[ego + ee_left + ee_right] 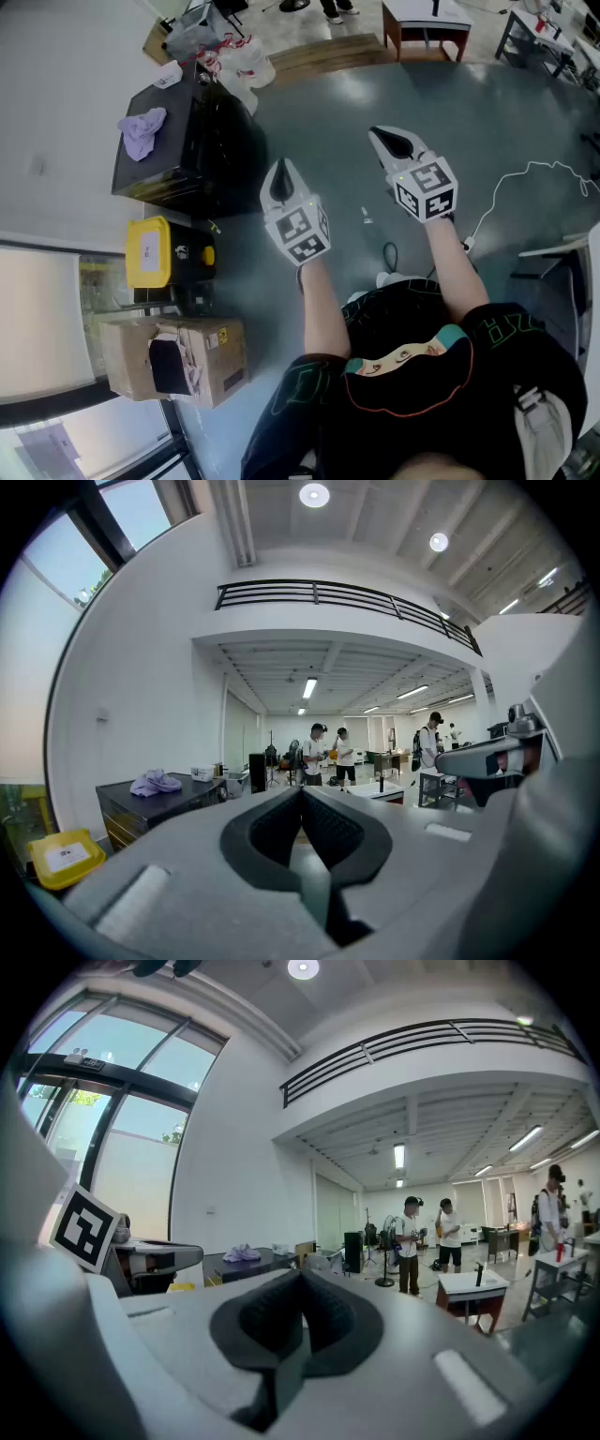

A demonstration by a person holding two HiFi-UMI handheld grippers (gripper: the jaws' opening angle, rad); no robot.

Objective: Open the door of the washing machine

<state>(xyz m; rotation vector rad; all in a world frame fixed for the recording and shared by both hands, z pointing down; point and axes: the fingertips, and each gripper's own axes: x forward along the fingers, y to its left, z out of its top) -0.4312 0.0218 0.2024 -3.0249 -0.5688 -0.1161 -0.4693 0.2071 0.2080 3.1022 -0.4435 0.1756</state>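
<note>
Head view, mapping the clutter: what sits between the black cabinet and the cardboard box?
A yellow-lidded black case, between the black cabinet and cardboard box; the head view shows it.

A: Head view?
B: Overhead, steeply down onto the grey floor (506,131).
A: Gripper views?
B: Low, level, along their own fingers (267,832); all three share the black cabinet (150,813) bearing crumpled purple cloth (155,782).

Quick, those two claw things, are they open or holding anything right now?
Left gripper: closed, jaws together, holding nothing.
Right gripper: closed, jaws together, holding nothing.
</note>
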